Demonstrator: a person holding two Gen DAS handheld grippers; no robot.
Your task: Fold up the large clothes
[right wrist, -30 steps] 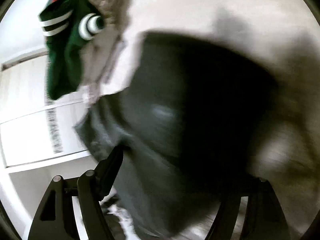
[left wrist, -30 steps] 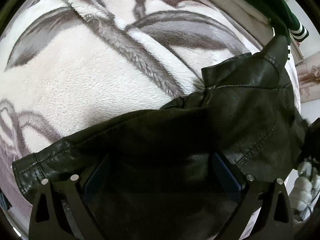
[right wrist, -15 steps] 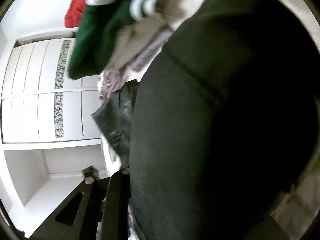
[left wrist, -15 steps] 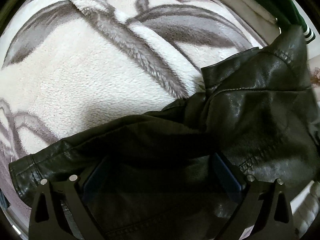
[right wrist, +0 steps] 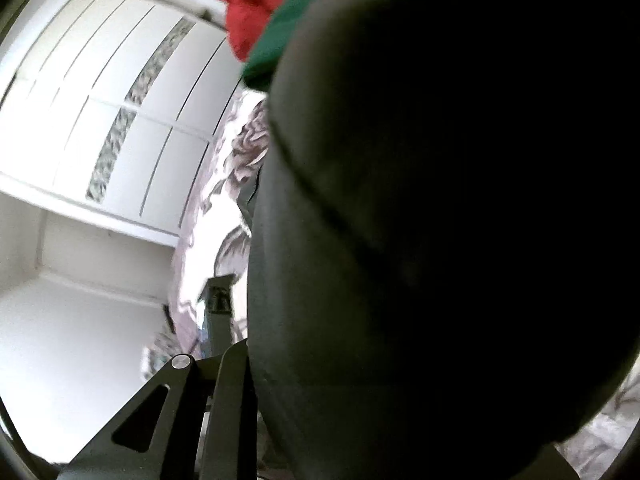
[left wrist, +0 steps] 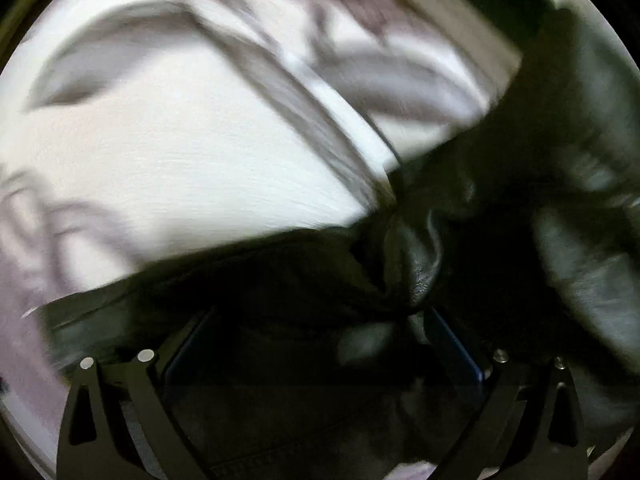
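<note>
A white plush blanket with grey leaf patterns (left wrist: 192, 168) covers the bed and fills the upper left of the left wrist view, smeared by motion blur. Across the lower and right part of that view lies the black leather jacket (left wrist: 420, 264), bunched into a glossy crease near the middle, with one long strip of it running out to the left over the blanket.

The left tool (left wrist: 320, 360) points forward and down over the bed. Its 2 fingers stand wide apart, and the jacket's leather lies between them and over their blue pads (left wrist: 456, 348); whether the pads press on the leather cannot be told.

In the right wrist view the same black jacket (right wrist: 440, 220) hangs close to the lens and blocks most of the picture. The right tool is tilted up toward the room; only its left finger (right wrist: 228, 400) shows, touching the jacket's edge. The other finger is hidden behind the leather, so its grip cannot be told.

To the left stands a white panelled wardrobe with 2 patterned glass strips (right wrist: 120, 120). Above the jacket's edge sit a red cloth (right wrist: 256, 4) and a green garment (right wrist: 280, 44), touching each other.
</note>
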